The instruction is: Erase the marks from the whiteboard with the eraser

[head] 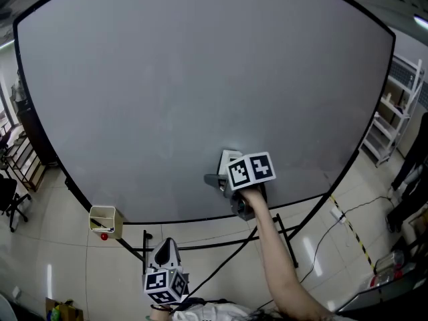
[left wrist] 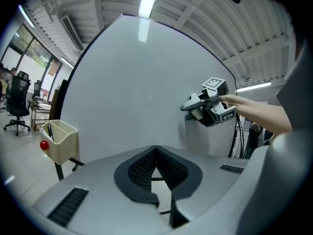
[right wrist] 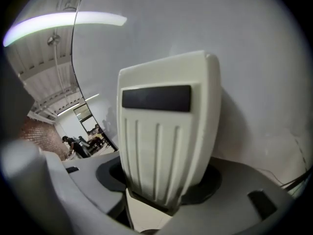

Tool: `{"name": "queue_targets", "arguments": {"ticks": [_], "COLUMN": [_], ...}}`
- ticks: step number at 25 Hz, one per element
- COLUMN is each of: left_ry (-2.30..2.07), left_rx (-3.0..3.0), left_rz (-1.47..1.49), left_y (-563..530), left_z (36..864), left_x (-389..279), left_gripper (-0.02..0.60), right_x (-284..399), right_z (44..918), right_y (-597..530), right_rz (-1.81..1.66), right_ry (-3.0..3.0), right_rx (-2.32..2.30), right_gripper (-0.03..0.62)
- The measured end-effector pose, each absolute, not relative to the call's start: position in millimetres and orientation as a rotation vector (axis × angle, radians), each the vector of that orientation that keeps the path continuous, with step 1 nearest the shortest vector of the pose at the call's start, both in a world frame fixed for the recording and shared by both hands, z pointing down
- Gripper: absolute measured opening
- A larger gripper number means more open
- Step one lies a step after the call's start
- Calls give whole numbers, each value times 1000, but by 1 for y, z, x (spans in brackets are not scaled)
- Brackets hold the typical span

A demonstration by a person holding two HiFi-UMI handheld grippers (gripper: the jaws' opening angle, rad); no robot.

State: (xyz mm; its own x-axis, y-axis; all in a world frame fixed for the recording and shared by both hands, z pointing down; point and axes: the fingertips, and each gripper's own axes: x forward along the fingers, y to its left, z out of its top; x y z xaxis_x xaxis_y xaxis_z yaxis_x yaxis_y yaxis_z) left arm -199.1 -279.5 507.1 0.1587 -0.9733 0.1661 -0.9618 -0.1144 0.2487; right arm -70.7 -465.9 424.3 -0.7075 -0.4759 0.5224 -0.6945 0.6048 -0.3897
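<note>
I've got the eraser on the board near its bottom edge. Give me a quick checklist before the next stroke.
1. Grip on the eraser: the right gripper is shut on it, and it stands upright between the jaws. Ok.
2. Is the eraser flat on the whiteboard? It is at the surface, but contact does not show. Cannot tell.
3. Marks to erase: none visible in the head view. Ok.
4. Idle left gripper: shut, empty, held low and off the board. Ok.
5. The tray at the board's lower left is well apart from the eraser. Ok.
</note>
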Motion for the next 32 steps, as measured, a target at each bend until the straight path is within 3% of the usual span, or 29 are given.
{"name": "queue_targets", "arguments": {"ticks": [6,20,32], "left_ry": [-1901,-1797,-1806], "left_rx": [2073,2262,2278], "left_rz": [-81,-43,4], "left_y": [-277,-256,-181], "left_z": [514,495,501], "left_x": [-221,-190,-124], "left_gripper": [0,0,0], "right_x": [65,3,44], "right_z": [392,406,489], "right_y": [-497,-402,-222], "right_rz": [908,621,628], "right_ry": [-2472,-2634,-2620], "right_rx": [1364,1415,1364], "right_gripper": [270,279,278]}}
